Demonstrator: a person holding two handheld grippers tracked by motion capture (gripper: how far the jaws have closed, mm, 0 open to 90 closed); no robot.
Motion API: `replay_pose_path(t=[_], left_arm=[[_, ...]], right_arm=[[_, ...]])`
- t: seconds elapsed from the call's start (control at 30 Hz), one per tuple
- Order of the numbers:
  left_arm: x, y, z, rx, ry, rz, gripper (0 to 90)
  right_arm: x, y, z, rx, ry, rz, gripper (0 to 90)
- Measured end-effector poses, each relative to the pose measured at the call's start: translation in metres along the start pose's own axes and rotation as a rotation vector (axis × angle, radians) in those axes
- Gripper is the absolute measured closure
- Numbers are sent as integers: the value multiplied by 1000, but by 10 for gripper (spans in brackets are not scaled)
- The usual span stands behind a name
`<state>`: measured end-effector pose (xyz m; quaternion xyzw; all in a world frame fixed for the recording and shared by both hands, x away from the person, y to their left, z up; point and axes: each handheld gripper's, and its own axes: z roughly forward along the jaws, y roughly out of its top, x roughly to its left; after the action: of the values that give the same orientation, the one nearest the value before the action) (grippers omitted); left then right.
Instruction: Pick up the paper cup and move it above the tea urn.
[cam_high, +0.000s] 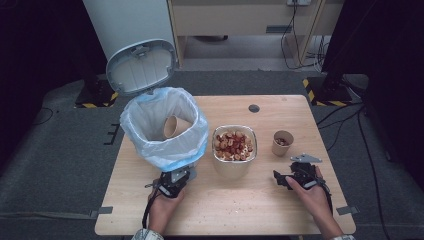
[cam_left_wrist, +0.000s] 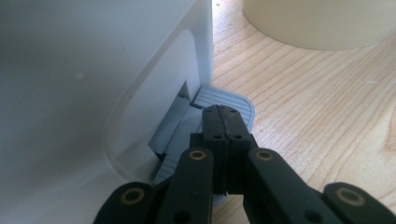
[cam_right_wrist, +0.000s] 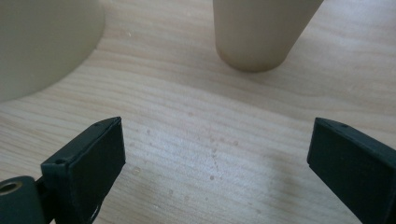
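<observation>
Even light from overhead is falling on the wooden table (cam_high: 280, 200), while the floor and corners around it are sinking into near-black. The high view is looking soft and low in detail. In the left gripper view, the white bin wall (cam_left_wrist: 70, 93) is glowing pale and blurring up close. In the right gripper view, the 2 containers at the top are going soft, casting faint shadows.

Pedal bin (cam_high: 162, 132): 1
Paper cups: 2, one in bin (cam_high: 175, 126), one on table (cam_high: 282, 142)
Snack bowl (cam_high: 235, 147): 1
Grippers: 2, left (cam_high: 172, 186), right (cam_high: 295, 176)
</observation>
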<state>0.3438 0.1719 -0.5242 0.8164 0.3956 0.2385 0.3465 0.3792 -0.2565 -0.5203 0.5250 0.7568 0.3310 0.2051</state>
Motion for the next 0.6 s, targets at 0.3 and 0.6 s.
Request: replay_pose_path(t=[0.3, 0.6], left_arm=[[-1, 0, 0, 0, 2, -14, 897], [0, 0, 0, -1, -4, -6, 897]], right_arm=[[-15, 33, -9, -20, -11, 20, 46], [-24, 51, 12, -64, -15, 42, 65]])
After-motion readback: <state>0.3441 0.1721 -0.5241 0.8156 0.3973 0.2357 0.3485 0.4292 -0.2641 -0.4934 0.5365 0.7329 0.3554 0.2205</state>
